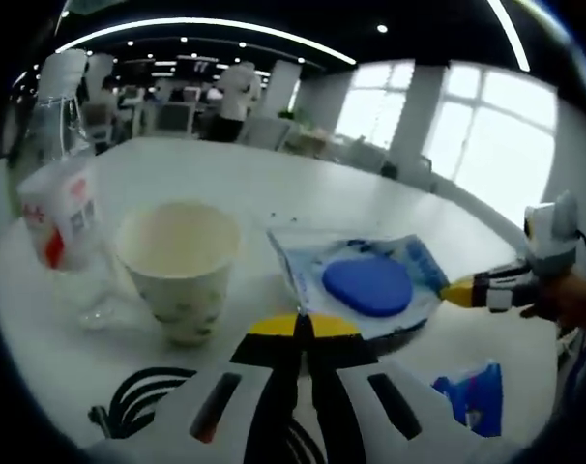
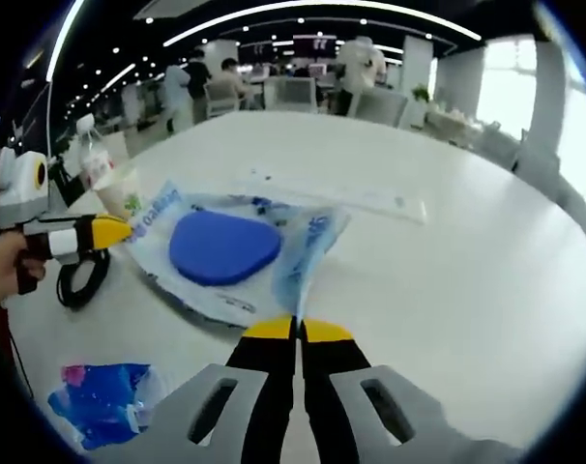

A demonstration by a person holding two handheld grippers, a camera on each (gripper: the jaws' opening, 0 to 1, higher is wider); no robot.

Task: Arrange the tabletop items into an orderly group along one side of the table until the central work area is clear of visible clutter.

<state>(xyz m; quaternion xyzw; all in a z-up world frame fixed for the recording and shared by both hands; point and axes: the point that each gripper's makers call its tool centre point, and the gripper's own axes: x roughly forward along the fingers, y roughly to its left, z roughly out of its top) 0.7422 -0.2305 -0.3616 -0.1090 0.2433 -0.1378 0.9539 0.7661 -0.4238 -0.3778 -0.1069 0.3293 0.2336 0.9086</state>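
A clear-and-blue plastic pouch (image 1: 409, 259) (image 2: 307, 242) with a blue oval pad inside lies mid-table, its near edge raised over a dark shadow. My left gripper (image 1: 298, 324) is shut, pinching the pouch's near corner, and is seen from the side (image 2: 119, 230) in the right gripper view. My right gripper (image 2: 295, 331) is shut on the neighbouring corner, and its yellow tip (image 1: 457, 290) reaches in from the right in the left gripper view. A paper cup (image 1: 182, 266) (image 2: 119, 198) stands upright beside a clear water bottle (image 1: 66, 213) (image 2: 92, 159).
A coiled black cable (image 1: 138, 396) (image 2: 80, 275) lies near the cup. A crumpled blue packet (image 1: 472, 391) (image 2: 104, 401) sits by the table edge. A long white strip (image 2: 341, 193) lies beyond the pouch. The white table (image 2: 467, 290) stretches bare to the right. People and desks stand far behind.
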